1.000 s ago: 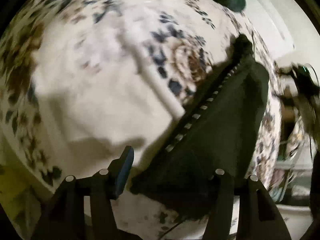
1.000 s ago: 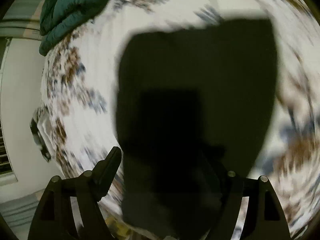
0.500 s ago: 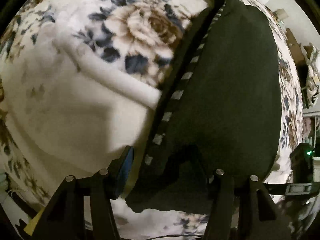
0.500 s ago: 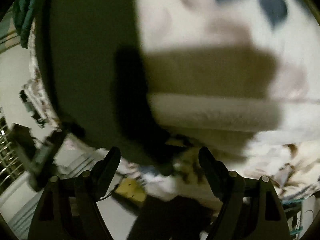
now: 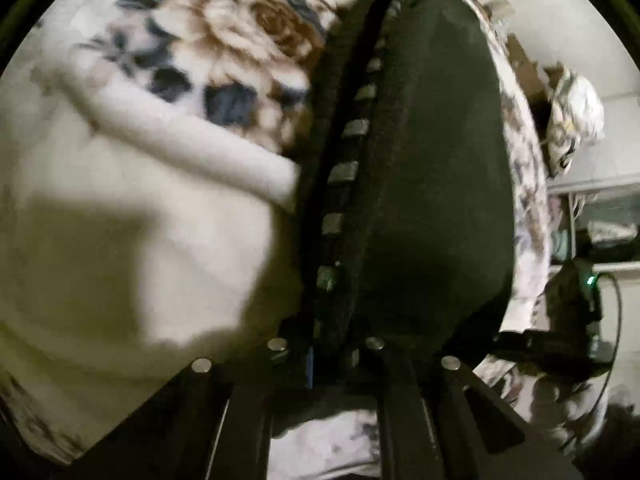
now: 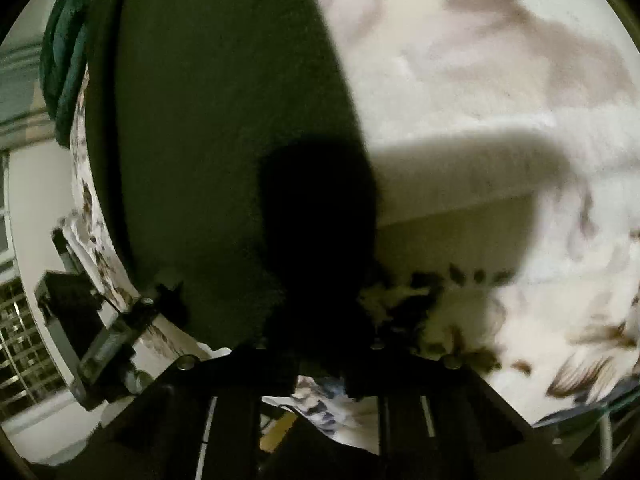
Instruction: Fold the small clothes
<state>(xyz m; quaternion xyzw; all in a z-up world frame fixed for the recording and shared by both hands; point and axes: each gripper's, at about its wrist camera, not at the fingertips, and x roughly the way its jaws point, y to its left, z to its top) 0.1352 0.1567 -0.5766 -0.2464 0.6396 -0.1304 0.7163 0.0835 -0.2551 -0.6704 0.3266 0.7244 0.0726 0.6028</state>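
Dark green, near-black fabric: the small garment [image 5: 432, 184] lies flat on the floral blanket [image 5: 224, 36], stretching away from the left gripper [image 5: 328, 354], its near corner running right down between that gripper's fingers. In the left wrist view, left to right: a plain cream part of the blanket with a raised cream fold [image 5: 192, 140] that ends just beside the garment's left edge, then a dashed pale trim strip [image 5: 344, 172] along that edge, then the dark body of the garment, then the blanket's far edge and blurry room clutter with a dark device showing a green light [image 5: 590, 280]. Left gripper's jaws have just closed, now clenched on the garment's near edge by the trim. In the right wrist view, left to right: a teal folded cloth [image 6: 64, 60] at the upper left, well apart from the gripper; a dark device [image 6: 72, 312] low on the left off the blanket; then the garment [image 6: 208, 120] filling the left-centre, its right edge meeting the cream blanket [image 6: 480, 92] with a blurred fold across it. Right gripper [image 6: 320, 354] sits at the garment's near corner in heavy shadow; its jaws have just closed and stand pinched together, dark fabric seemingly between them, though the shadow makes the actual contact hard to see.
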